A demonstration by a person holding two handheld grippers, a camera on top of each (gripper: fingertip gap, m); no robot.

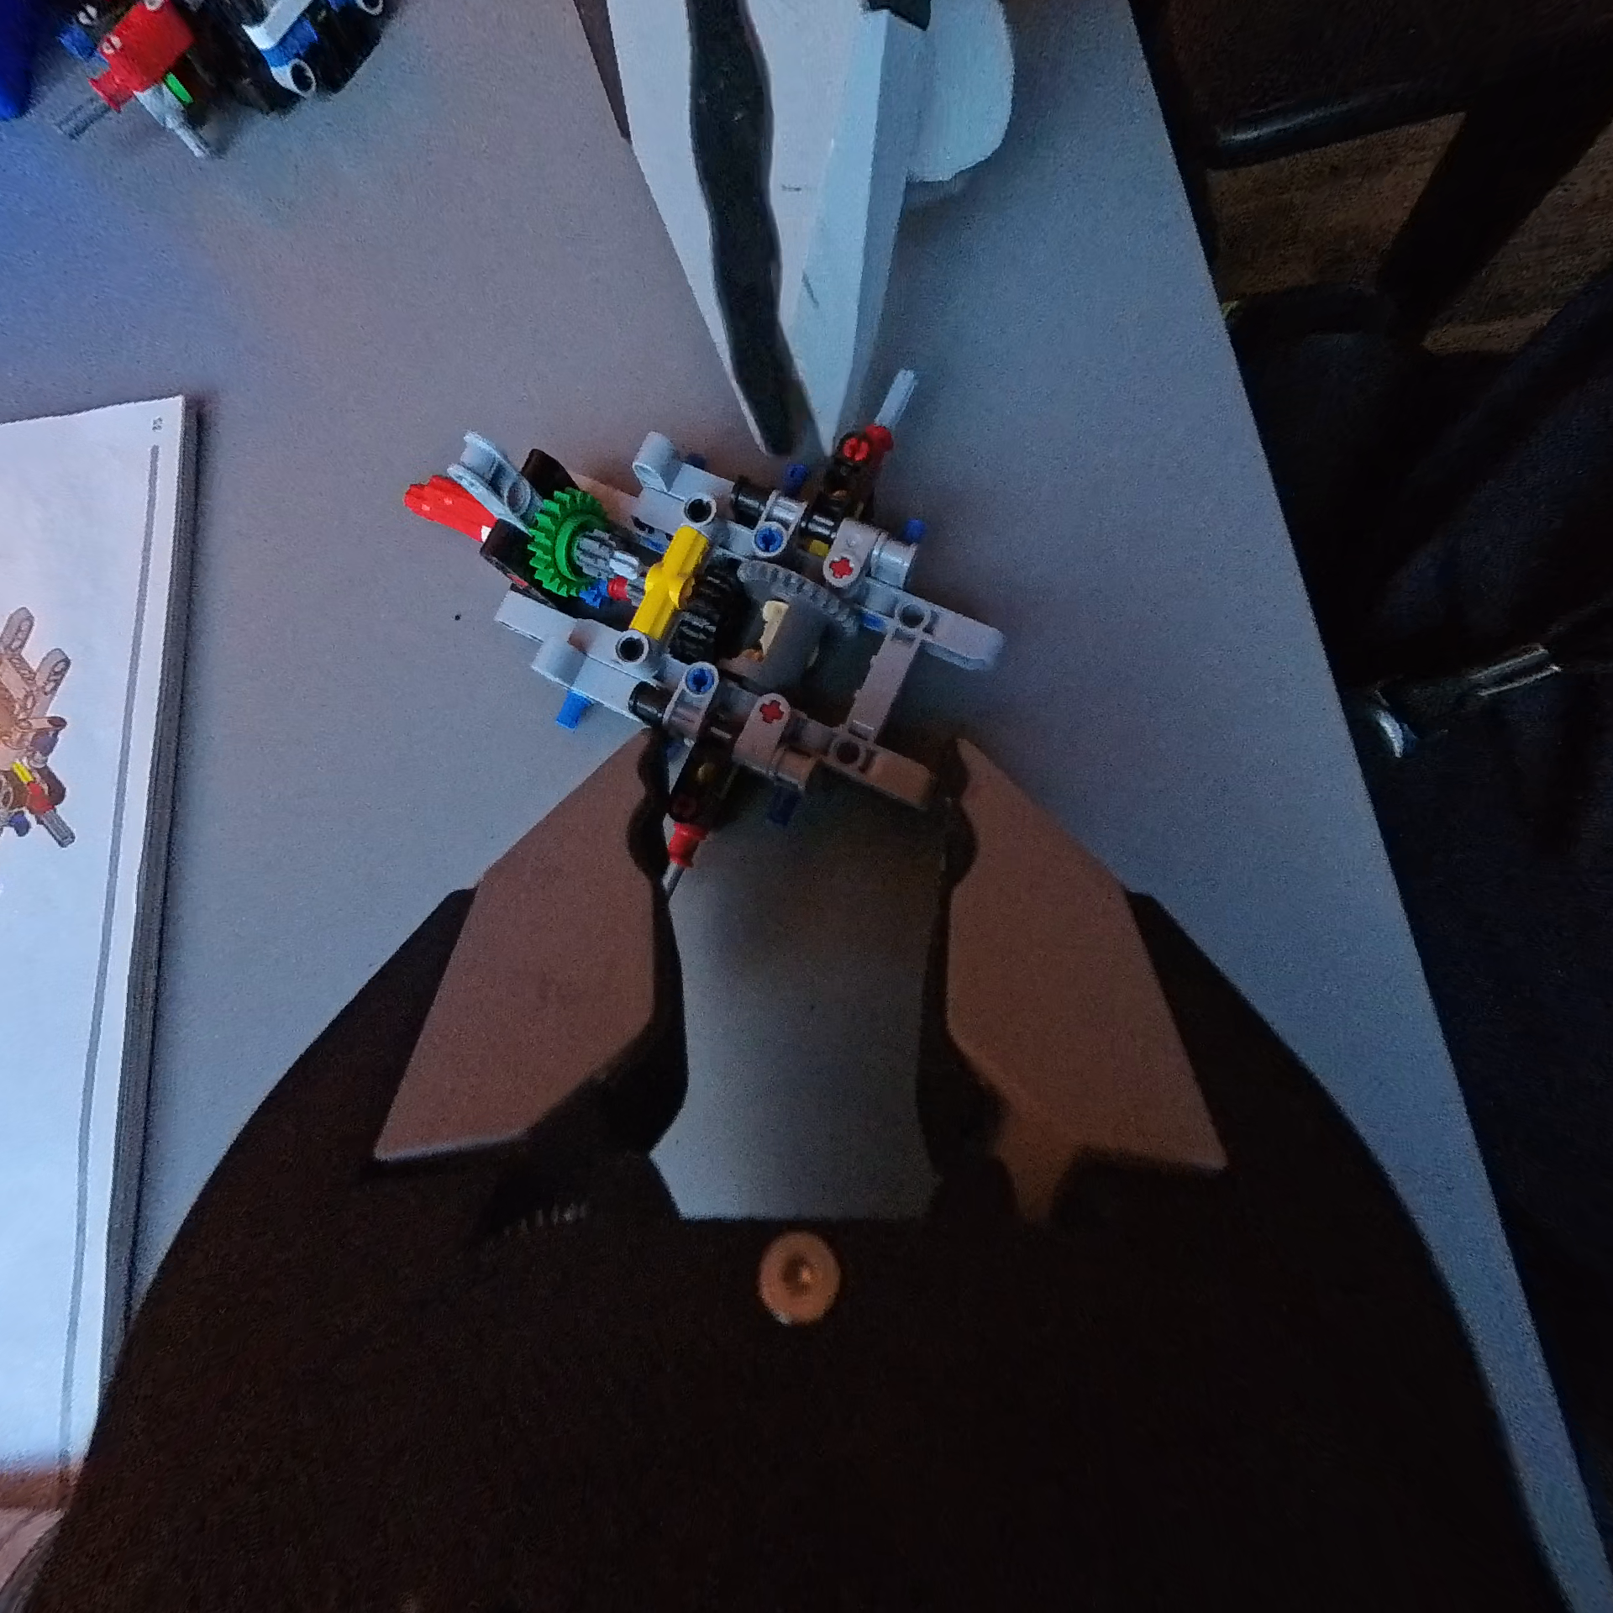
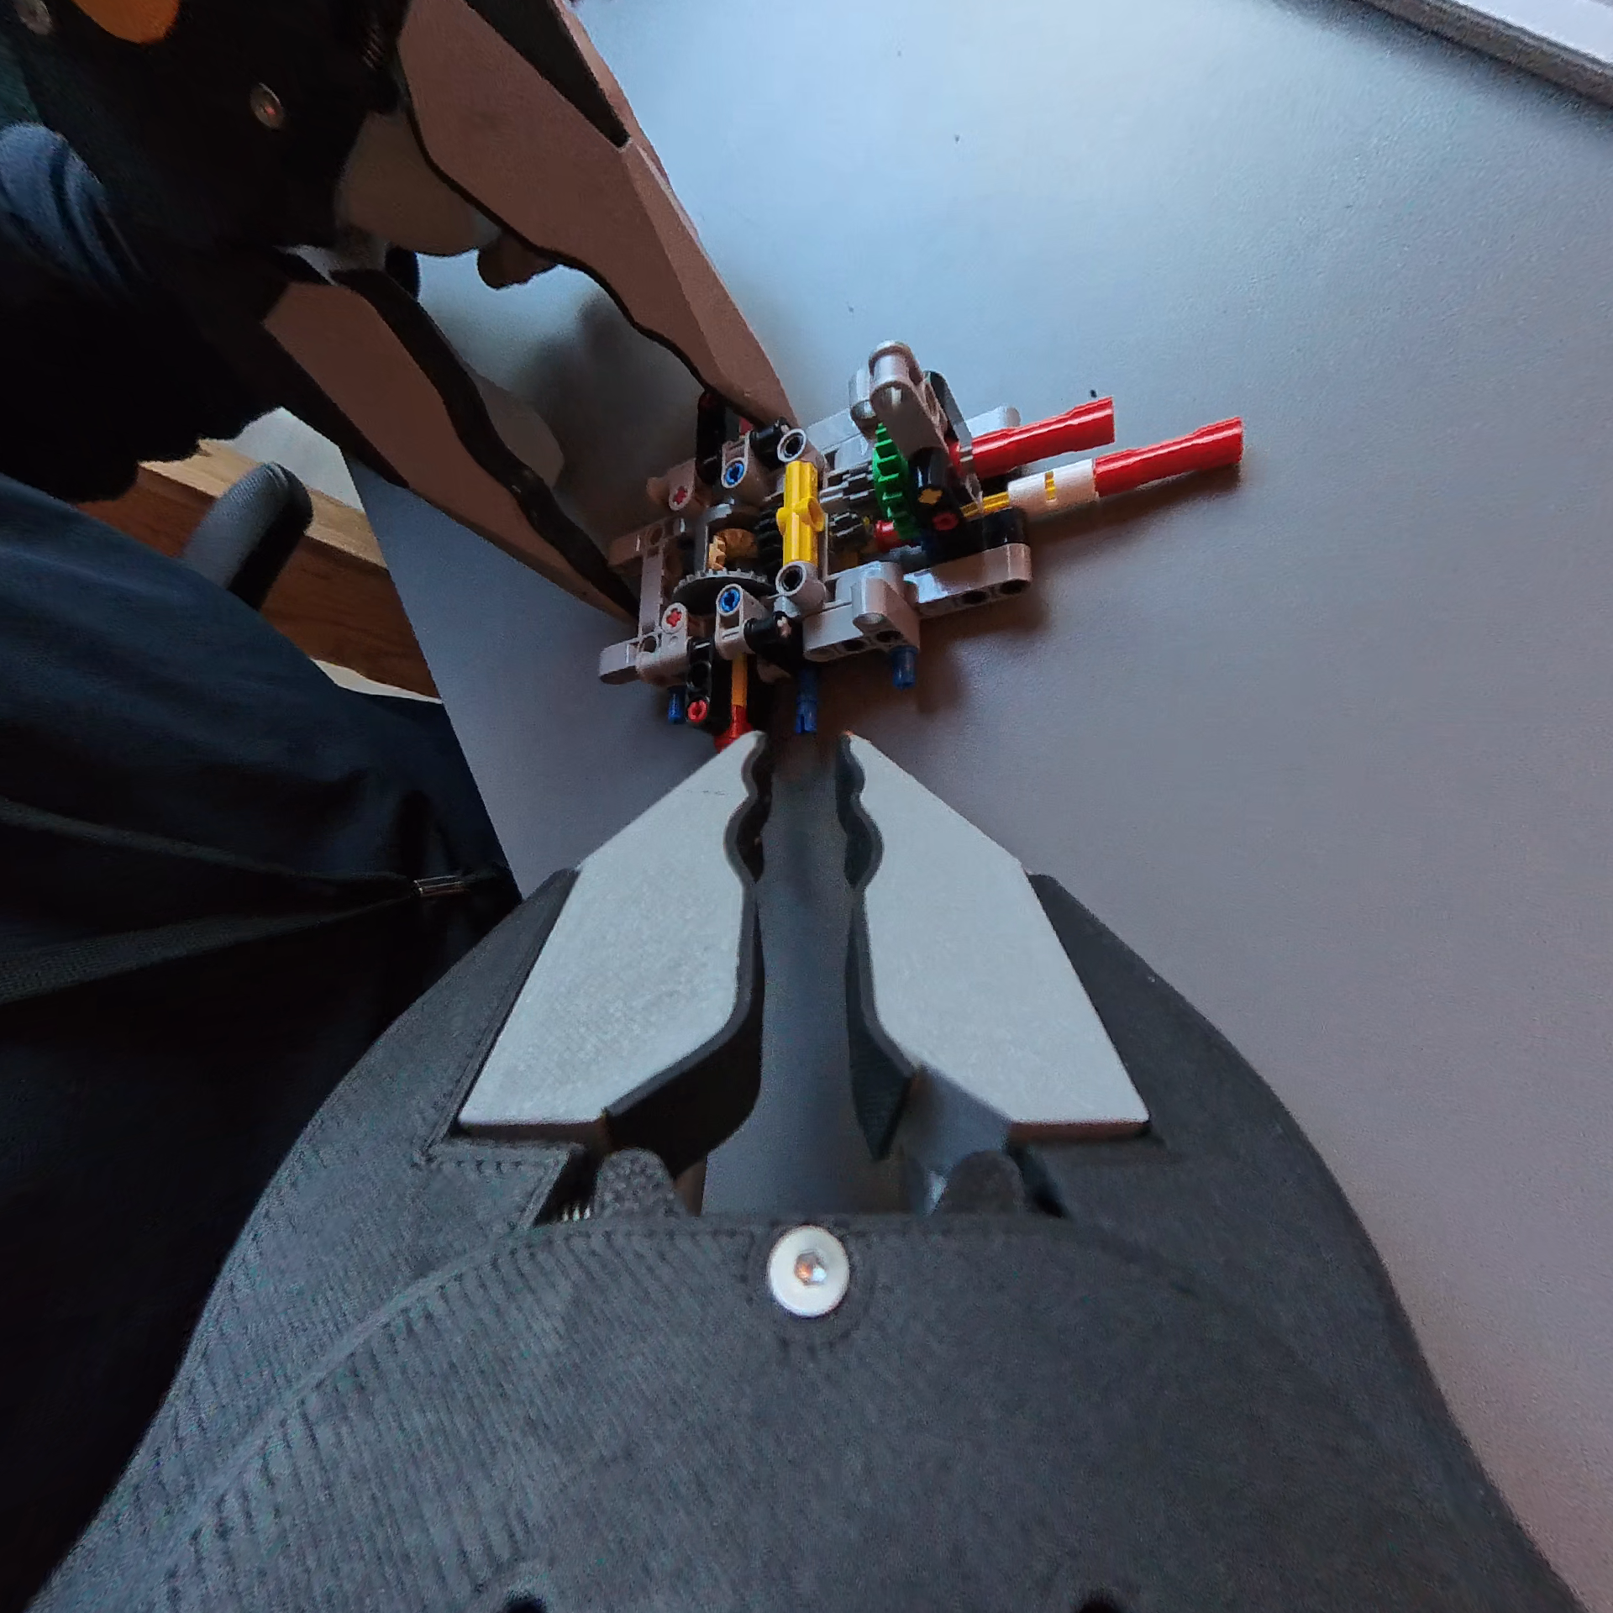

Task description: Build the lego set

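Claws (image 1: 799, 768) (image 2: 799, 742) flanking brick assembly (image 1: 716, 593)

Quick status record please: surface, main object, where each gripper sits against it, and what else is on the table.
Surface: grey table
Main object: toy-brick gear assembly with green gear, yellow connector, red axles
Left gripper: jaws wide, straddling the assembly's near grey beam; contact unclear
Right gripper: jaws narrowly apart, nothing between them, tips just short of the assembly's far side
Also: open instruction booklet; second brick build
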